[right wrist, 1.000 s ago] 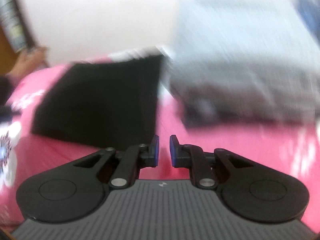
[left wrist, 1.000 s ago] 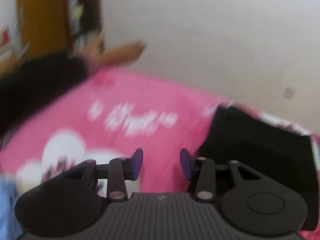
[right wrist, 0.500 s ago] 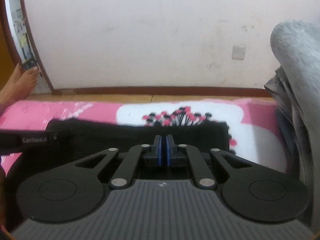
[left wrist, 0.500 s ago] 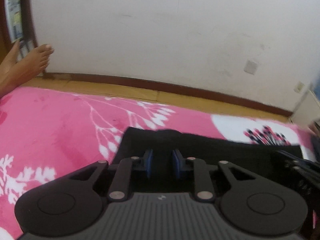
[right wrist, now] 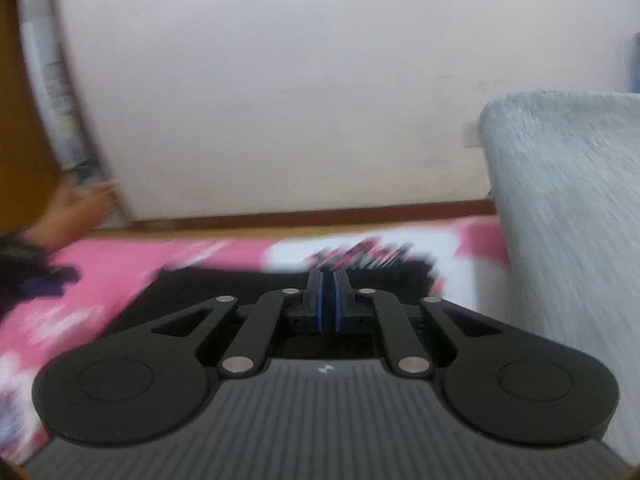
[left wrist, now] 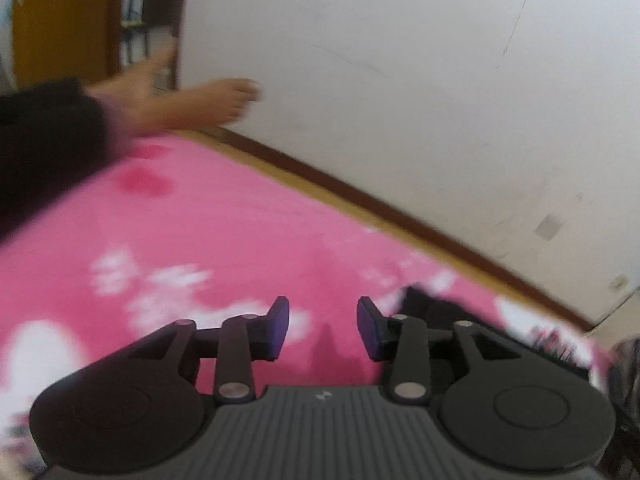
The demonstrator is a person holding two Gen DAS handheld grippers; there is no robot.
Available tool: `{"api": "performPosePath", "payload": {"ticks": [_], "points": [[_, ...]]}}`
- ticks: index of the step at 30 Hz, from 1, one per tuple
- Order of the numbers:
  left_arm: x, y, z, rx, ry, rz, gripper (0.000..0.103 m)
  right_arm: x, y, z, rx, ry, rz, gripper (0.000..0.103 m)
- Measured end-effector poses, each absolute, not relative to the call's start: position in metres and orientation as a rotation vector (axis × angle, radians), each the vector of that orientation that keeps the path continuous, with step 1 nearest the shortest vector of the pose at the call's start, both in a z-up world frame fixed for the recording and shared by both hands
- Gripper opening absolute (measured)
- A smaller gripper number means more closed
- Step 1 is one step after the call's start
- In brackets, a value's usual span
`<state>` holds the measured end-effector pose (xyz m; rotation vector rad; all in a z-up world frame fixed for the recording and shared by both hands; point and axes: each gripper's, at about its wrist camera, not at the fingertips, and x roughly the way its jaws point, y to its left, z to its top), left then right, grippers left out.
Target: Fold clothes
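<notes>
A folded black garment [right wrist: 224, 292] lies flat on the pink flowered blanket [left wrist: 240, 232]. My right gripper [right wrist: 328, 300] hovers over the garment's far edge with its blue pads pressed together, and no cloth shows between them. In the left wrist view only a corner of the black garment [left wrist: 424, 300] shows behind the right finger. My left gripper [left wrist: 323, 330] stands open over bare pink blanket to the left of that garment, with nothing between its fingers. Both views are blurred by motion.
A heap of grey cloth [right wrist: 560, 208] rises at the right, close to the right gripper. A person's bare foot [left wrist: 200, 104] and black trouser leg [left wrist: 44, 140] rest at the blanket's far left. A wooden floor strip and white wall [left wrist: 400, 80] bound the blanket's far side.
My left gripper has opened and swung left, off the black garment and over bare blanket. The right gripper stays shut above the garment, and its view has shifted slightly.
</notes>
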<state>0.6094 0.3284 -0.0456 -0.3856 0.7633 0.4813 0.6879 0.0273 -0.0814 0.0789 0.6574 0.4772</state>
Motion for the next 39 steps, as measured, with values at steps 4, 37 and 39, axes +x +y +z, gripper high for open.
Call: {"api": "performPosePath", "payload": {"ticks": [4, 37, 39], "points": [[0.555, 0.304, -0.042, -0.310, 0.819, 0.458, 0.055, 0.623, 0.012, -0.076, 0.075, 0.749, 0.591, 0.005], [0.354, 0.146, 0.081, -0.228, 0.827, 0.351, 0.103, 0.404, -0.058, 0.055, -0.040, 0.798, 0.292, 0.093], [0.343, 0.142, 0.084, -0.228, 0.822, 0.365, 0.103, 0.393, -0.061, 0.062, -0.052, 0.780, 0.285, 0.095]]}}
